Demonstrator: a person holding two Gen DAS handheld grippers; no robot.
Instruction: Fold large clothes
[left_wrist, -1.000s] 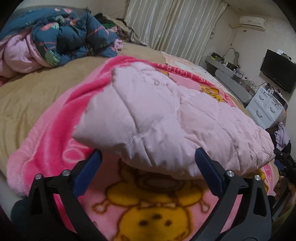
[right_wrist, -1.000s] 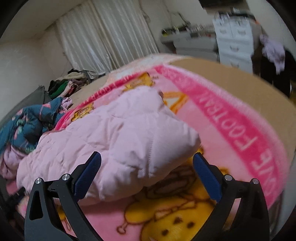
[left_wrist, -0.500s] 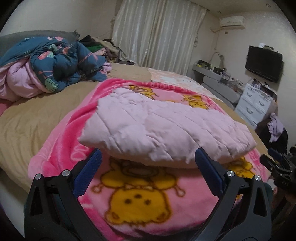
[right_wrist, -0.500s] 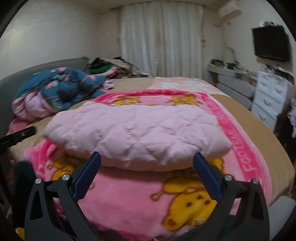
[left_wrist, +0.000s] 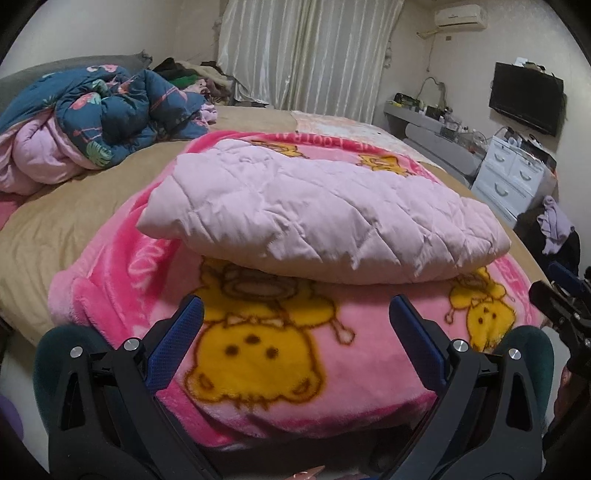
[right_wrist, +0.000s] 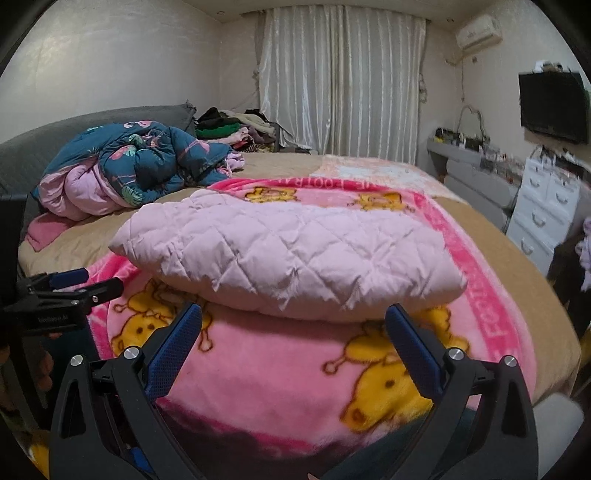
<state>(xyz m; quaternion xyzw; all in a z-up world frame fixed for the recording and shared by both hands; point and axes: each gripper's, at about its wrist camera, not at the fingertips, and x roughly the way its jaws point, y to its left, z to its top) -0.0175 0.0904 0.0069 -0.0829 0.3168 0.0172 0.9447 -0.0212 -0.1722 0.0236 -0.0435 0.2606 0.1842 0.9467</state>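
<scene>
Pink puffy jacket (left_wrist: 317, 218) lies folded into a soft, fat bundle with stitched diamond squares, and it rests on the pink blanket (left_wrist: 258, 354) with yellow bears on the bed (right_wrist: 517, 266). Your left claw (left_wrist: 295, 341) and your right claw (right_wrist: 293, 341) are both spread wide, holding nothing, just in front of the bundle. Behind it you can see a blue flowery quilt (right_wrist: 147, 162), white curtains (right_wrist: 343, 85) and a TV (left_wrist: 526, 98) on the wall.
</scene>
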